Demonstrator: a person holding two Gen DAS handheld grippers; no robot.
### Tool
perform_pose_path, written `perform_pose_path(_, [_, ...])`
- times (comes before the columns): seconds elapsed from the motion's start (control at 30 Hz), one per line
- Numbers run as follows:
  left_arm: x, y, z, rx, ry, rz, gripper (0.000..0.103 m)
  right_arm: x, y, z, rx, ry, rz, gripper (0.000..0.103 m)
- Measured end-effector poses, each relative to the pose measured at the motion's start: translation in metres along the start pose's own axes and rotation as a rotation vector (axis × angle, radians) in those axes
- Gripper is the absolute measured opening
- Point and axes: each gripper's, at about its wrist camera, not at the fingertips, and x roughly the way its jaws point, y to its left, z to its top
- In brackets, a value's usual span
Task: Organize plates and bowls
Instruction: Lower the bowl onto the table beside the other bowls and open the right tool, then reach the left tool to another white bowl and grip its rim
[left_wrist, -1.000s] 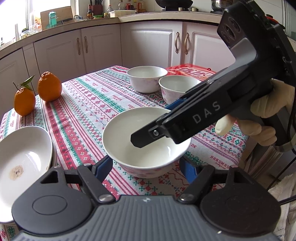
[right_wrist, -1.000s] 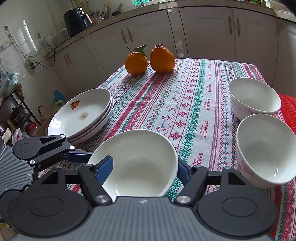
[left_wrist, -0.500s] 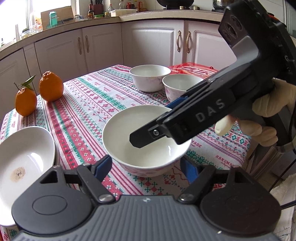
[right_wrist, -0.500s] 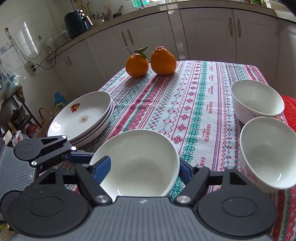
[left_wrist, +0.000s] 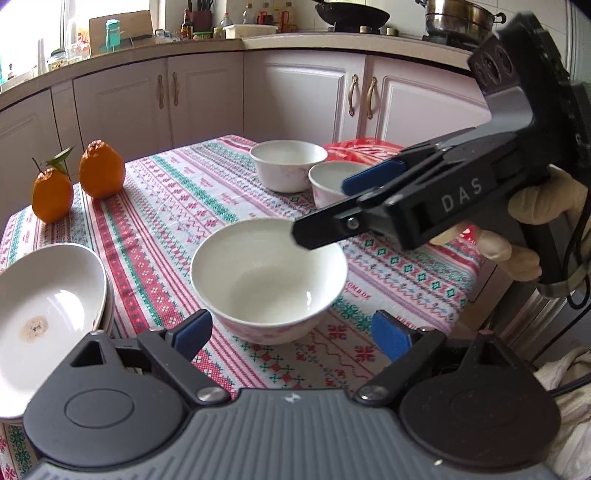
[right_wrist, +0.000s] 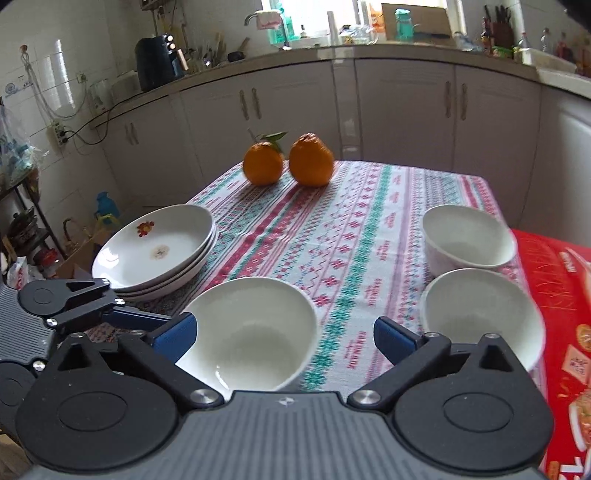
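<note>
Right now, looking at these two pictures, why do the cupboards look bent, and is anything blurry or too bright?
Both views bend the cabinets into curves: wide-angle distortion, with dark corners. Left wrist view: sharp; the window at top left is washed out; a small glint sits inside the near bowl. Right wrist view: the bowls by the red box look smeared with motion blur; the window glares.
</note>
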Motion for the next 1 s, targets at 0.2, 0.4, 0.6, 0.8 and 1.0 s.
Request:
perform_pose_path(0.2, [-0.005, -0.008, 0.010, 0.006, -0.017, 0.009, 0.096, -0.028, -0.014, -0.009, -0.017, -0.055, -0.124, 0.103])
perform_pose_path(0.4, [-0.005, -0.019, 0.024, 0.054, -0.031, 0.017, 0.097, -0.043, -0.027, -0.023, -0.057, -0.059, -0.244, 0.103])
perform_pose_path(0.6, [0.003, -0.027, 0.042, 0.098, -0.027, 0.013, 0.097, -0.047, -0.041, -0.039, -0.056, -0.042, -0.311, 0.103])
perform_pose_path(0.8, [0.023, -0.033, 0.065, 0.123, -0.021, 0.004, 0.098, -0.043, -0.051, -0.045, -0.072, -0.038, -0.363, 0.103])
perform_pose_path(1.0, [0.051, -0.033, 0.093, 0.114, -0.012, -0.015, 0.098, -0.037, -0.061, -0.051, -0.105, -0.027, -0.385, 0.103])
